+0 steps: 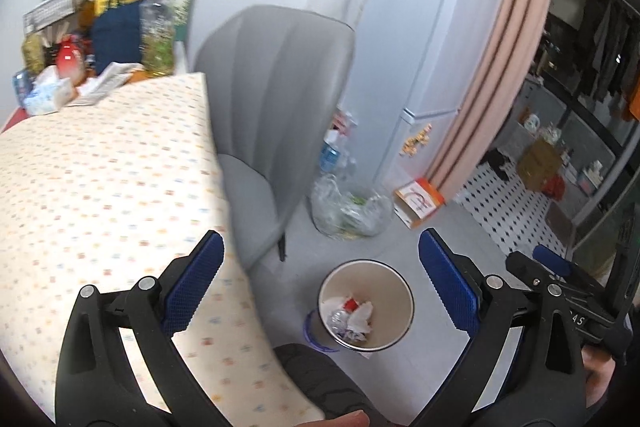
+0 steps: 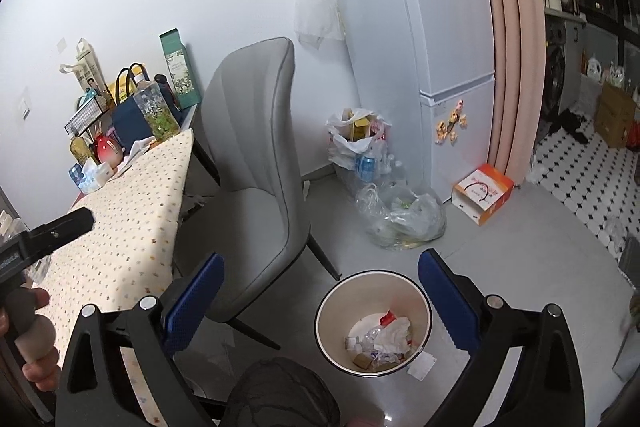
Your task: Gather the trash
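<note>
Left gripper (image 1: 320, 283) wide open, right gripper (image 2: 320, 291) wide open

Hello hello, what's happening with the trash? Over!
Both tongs, left and right, open, empty. Bin on floor, trash inside. Paper scrap beside it. Nothing blocking.

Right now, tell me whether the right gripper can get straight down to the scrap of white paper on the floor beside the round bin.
Probably yes. The right gripper has open, empty jaws, and the white paper scrap lies exposed on bare grey floor against the round cream bin; only the bin's rim crowds one side.
</note>
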